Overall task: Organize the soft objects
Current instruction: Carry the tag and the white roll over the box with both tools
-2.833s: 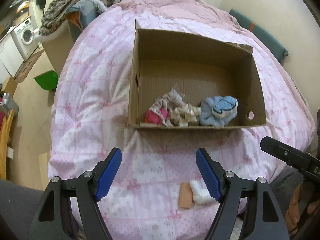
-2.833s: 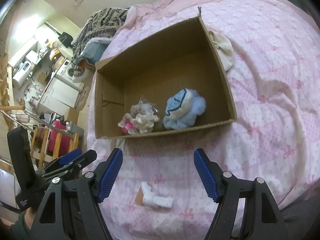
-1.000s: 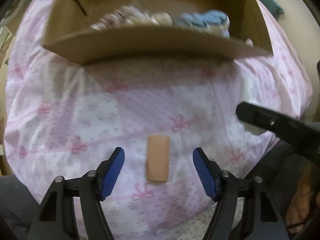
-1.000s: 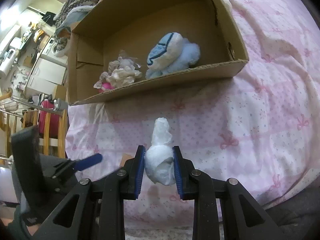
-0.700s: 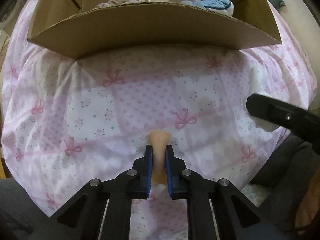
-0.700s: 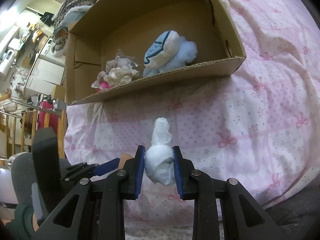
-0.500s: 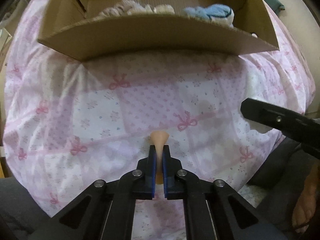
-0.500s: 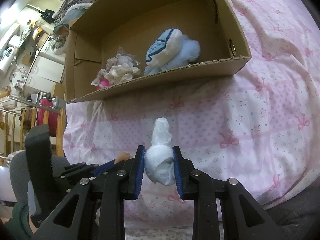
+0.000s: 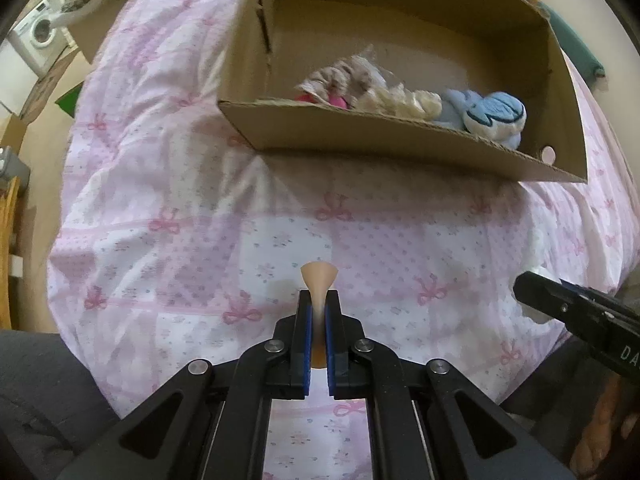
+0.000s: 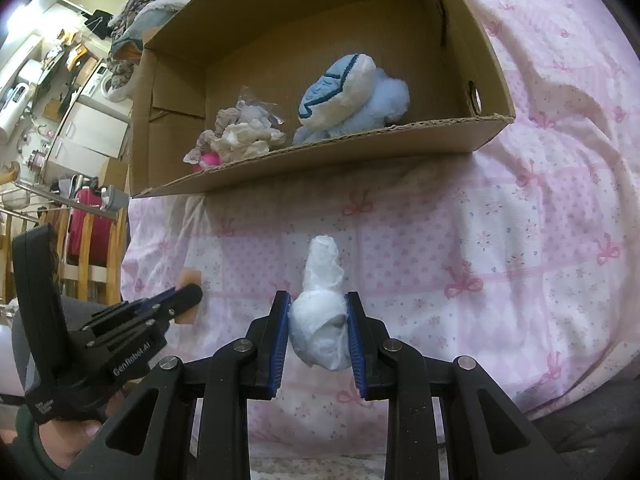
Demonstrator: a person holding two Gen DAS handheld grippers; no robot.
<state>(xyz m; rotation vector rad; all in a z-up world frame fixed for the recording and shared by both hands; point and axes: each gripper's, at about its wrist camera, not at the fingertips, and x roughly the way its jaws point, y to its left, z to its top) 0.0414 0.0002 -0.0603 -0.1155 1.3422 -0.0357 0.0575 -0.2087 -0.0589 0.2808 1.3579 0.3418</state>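
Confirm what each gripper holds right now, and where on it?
Left gripper: peach sponge, pinched mid-length, squeezed thin. Right gripper: white cloth wad, gripped across its fat lower end.

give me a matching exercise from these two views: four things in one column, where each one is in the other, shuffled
Things:
1. peach sponge
2. white soft wad
3. blue plush toy
4. cardboard box

Places:
a. inside the box, at its right end
b. pinched in the left gripper
c. resting on the pink bedspread
d. clamped in the right gripper

Pairs: 1-b, 2-d, 3-a, 4-c
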